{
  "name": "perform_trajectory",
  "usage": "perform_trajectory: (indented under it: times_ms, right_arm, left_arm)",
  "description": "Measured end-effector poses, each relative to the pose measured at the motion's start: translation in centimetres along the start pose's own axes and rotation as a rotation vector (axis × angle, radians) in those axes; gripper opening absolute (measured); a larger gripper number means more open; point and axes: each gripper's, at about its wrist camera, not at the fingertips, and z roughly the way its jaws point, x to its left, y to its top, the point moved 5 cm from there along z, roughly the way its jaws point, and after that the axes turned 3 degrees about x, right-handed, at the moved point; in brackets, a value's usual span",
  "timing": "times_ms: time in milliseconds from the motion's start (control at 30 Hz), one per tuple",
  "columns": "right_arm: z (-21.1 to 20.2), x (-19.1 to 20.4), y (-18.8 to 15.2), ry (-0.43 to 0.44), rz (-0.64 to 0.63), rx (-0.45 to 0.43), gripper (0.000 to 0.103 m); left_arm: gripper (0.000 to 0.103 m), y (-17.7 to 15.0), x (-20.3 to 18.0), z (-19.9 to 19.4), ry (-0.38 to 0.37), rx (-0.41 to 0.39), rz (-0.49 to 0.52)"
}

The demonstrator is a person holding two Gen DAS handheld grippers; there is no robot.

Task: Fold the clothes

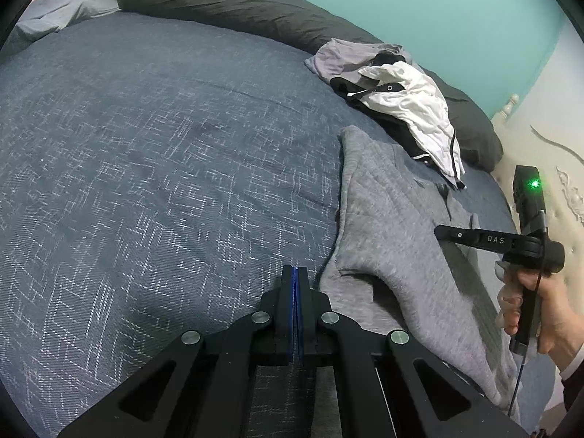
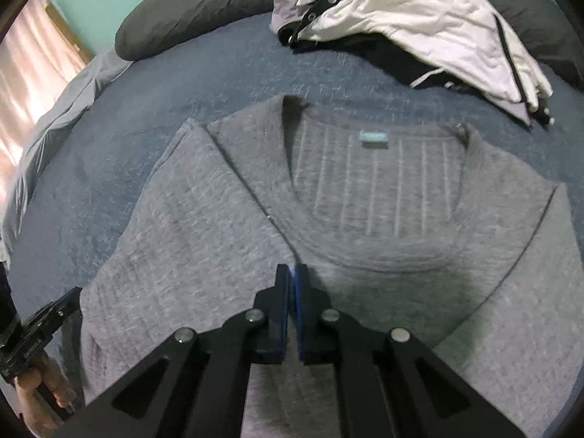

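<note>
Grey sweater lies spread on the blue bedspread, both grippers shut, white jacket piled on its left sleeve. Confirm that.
Not quite: the white jacket is piled beyond the collar toward the pillows, off the left sleeve, as the right wrist view shows. The rest holds.

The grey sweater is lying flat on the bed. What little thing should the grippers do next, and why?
Probably open the right gripper and pinch the sweater's near sleeve edge. The sweater lies spread out, collar up, not yet folded, and both grippers are shut and hold nothing. The left gripper sits over bare blanket, beside the sweater.
</note>
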Motion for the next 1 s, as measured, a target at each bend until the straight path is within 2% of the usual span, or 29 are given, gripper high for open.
perform_trajectory:
  times_ms: [167,367,433,733,833,1000]
  right_arm:
    - [-2.1,-0.8,-0.6,0.059,0.056,-0.027,0.008]
    - [-5.4,-2.7,-1.9,0.054,0.07,-0.059,0.01]
    - [-5.3,-3.4,-2.1,0.056,0.069,-0.055,0.01]
    - [-5.6,-4.7,-7.2,0.088,0.044,0.009,0.011]
    - [-5.5,-5.0,-8.6,0.051,0.013,0.037,0.011]
    - [-6.1,-4.9,-9.1,0.044,-0.023,-0.025,0.009]
  left_arm:
    - [0.0,0.0,-0.1,-0.1,0.006,-0.001,0.002]
    - [0.0,0.0,-0.6,-0.7,0.008,-0.01,0.007]
    - [0.0,-0.1,-1.0,-1.0,0.006,-0.011,0.013]
    - [0.0,-1.0,-1.8,-2.3,0.0,-0.012,0.017]
    - [0.0,-1.2,-1.9,-2.3,0.002,-0.01,0.023]
    - [0.0,-1.3,-1.7,-2.2,0.007,-0.007,0.017]
